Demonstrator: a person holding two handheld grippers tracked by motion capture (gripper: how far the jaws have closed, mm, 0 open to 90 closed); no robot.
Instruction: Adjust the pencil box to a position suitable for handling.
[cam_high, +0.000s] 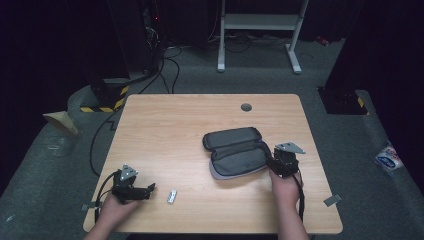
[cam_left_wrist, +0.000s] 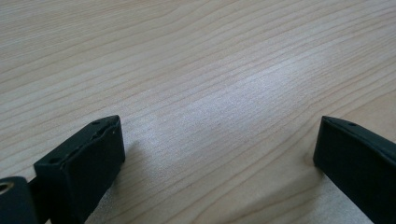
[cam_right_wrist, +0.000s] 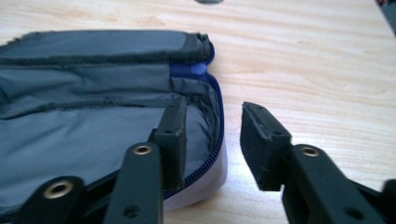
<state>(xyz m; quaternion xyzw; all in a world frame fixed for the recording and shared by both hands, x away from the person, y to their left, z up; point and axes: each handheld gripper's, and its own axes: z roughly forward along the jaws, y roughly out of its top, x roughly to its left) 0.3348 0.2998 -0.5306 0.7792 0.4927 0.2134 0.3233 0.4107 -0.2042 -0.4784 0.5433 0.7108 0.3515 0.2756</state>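
An open grey zip case lies right of the table's middle, its lid folded back and its grey lining showing. My right gripper is at the case's right end. In the right gripper view the case has a blue zip edge, and the right gripper stands open astride that rim, one jaw inside and the other outside over the wood. A small white stick-like item lies near the front edge. Just left of it, my left gripper is open above bare wood.
The wooden table has a round grey cable hole at the back. A white desk frame and cables stand on the floor behind. A blue-and-white packet lies on the floor to the right.
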